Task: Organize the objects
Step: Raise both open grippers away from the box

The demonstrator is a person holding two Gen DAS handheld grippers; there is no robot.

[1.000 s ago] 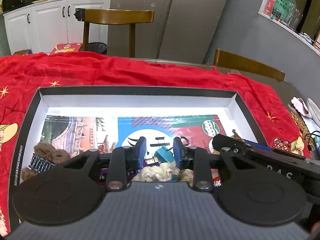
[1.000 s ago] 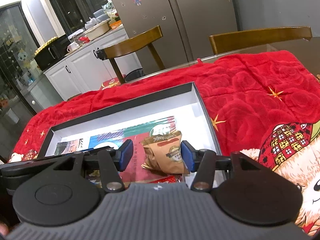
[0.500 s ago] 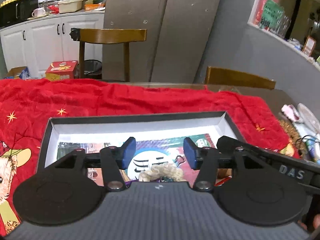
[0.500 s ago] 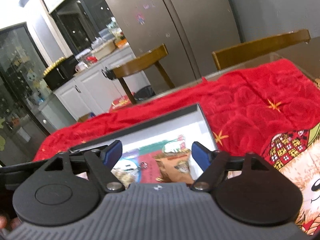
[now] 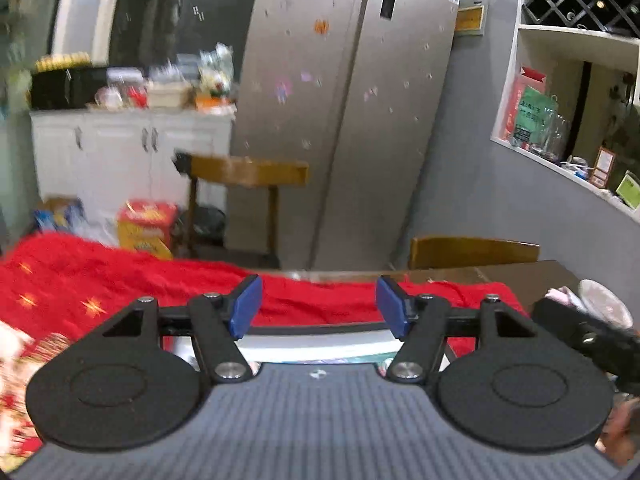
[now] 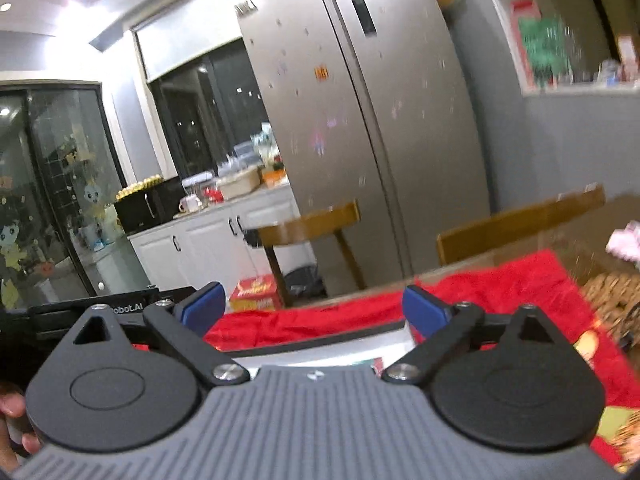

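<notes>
Both views blurred.

Left gripper (image 5: 318, 306): blue pads (image 5: 245, 307) set well apart, jaws opening, nothing between them; only red blanket (image 5: 120, 280) and the far rim of the box (image 5: 316, 330) seen through the gap. Pointing slightly downward over the box edge.

Right gripper (image 6: 314, 314): blue pads (image 6: 424, 312) spread very wide, jaws opening, empty. Same red blanket (image 6: 500, 292) and a strip of box wall (image 6: 320, 350) seen between the fingers.

Box: shallow, black rim, white inside, lying on the blanket-covered counter directly below and ahead of both grippers. Mostly hidden behind the gripper bodies; only a sliver of printed lining at the lower edge of its visible part. Contents not discernible.

Right gripper's black body (image 5: 588, 340) at right edge of left wrist view; left gripper's black body (image 6: 92, 312) at left edge of right wrist view. Fingertips of a hand (image 6: 16, 420) at lower left of right wrist view.

Beyond: two wooden chairs (image 5: 248, 172), steel refrigerator (image 5: 348, 112), white cabinets (image 5: 120, 152) with cluttered top, red-and-yellow carton (image 5: 148, 226) on the floor.
</notes>
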